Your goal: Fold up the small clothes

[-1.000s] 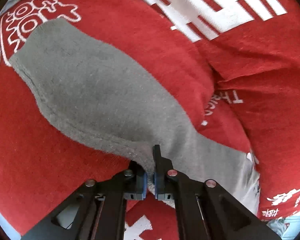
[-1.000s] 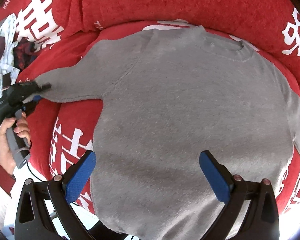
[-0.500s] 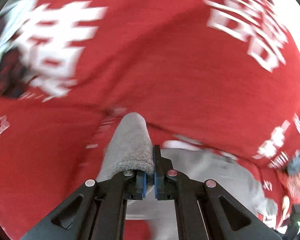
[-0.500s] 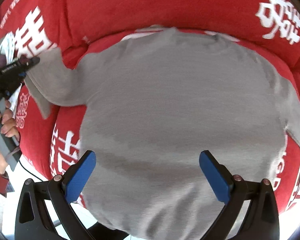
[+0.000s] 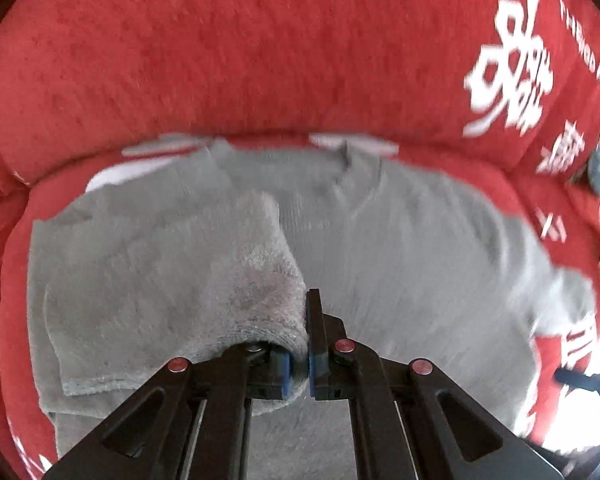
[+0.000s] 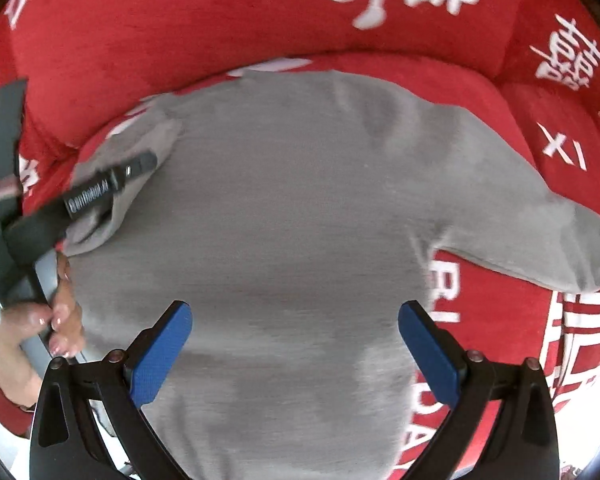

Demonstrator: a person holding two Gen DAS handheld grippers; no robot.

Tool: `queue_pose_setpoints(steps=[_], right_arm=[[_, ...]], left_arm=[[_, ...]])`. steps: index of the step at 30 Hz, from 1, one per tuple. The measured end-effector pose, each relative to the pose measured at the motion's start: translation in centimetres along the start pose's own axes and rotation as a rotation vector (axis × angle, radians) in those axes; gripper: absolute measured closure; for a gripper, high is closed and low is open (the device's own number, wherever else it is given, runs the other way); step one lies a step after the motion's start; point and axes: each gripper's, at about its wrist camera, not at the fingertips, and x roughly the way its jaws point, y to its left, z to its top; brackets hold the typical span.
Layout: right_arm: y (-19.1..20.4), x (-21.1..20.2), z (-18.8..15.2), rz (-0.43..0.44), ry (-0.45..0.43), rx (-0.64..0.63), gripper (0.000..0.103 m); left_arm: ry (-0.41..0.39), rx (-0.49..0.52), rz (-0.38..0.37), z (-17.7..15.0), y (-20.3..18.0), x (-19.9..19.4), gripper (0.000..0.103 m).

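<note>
The left gripper (image 5: 299, 356) has its jaws pinched nearly together on the cuff of the grey sweater's (image 6: 300, 220) sleeve (image 5: 236, 280), which is doubled over onto the sweater's chest. The right gripper (image 6: 294, 354) hovers over the lower body of the sweater with its blue pads (image 6: 162, 356) spread wide, holding nothing. The sweater lies flat on a red sofa (image 6: 180, 20) with white lettering; its other sleeve (image 6: 540, 232) stretches out over bare red cushion. The backrest rises just behind the collar. A hand (image 6: 32, 320) grips the left gripper's handle beside the hem
</note>
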Motion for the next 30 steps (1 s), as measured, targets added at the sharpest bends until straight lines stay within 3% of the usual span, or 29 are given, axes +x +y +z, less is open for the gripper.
queue_pose_setpoints(steps=[2,4,5,6,11,15,18,22,25,27,30], right_arm=[[-0.5,0.4,0.3,-0.009,0.001,0.009,0.000],[-0.3,0.5,0.8,-0.011,-0.007,0.009,0.000],[0.1,0.4,1.2,-0.009,-0.017,0.002,0.000],[0.7,0.1,1.6,-0.007,-0.033,-0.013,0.000],[6.2,-0.7,3.9,0.037,-0.123,-0.185,0.000],[13.3,-0.6,4.7,0.023,-0.210,-0.445,0.000],[18.5,0.8,4.1,0.010,-0.241,-0.660,0.001],[23.0,5.7,2.3,-0.156,-0.252,-0.919,0.008],[23.6,8.9,2.5,-0.268,-0.233,-0.966,0.027],[23.3,9.6,3.4,-0.257,-0.201,-0.928,0.092],[20.8,7.0,5.9,-0.138,-0.246,-0.672,0.093]], left_arm=[[0.016,0.015,0.037,-0.5,0.2,-0.3,0.086],[0.003,0.012,0.107,-1.3,1.0,-2.0,0.056],[-0.008,0.010,0.126,-1.4,1.5,-2.7,0.032],[-0.029,0.010,0.140,-1.5,2.0,-4.0,0.027],[-0.035,-0.080,0.213,-2.4,8.4,-7.9,0.027],[0.046,-0.239,0.265,-2.8,16.1,-6.8,0.027],[0.133,-0.315,0.200,-2.5,20.4,-4.2,0.027],[0.137,-0.311,0.141,-2.0,21.4,-2.4,0.027],[0.115,-0.287,0.137,-1.6,21.1,-2.0,0.027],[0.112,-0.296,0.135,-1.5,21.2,-1.9,0.027],[0.116,-0.301,0.135,-1.3,21.3,-1.8,0.027]])
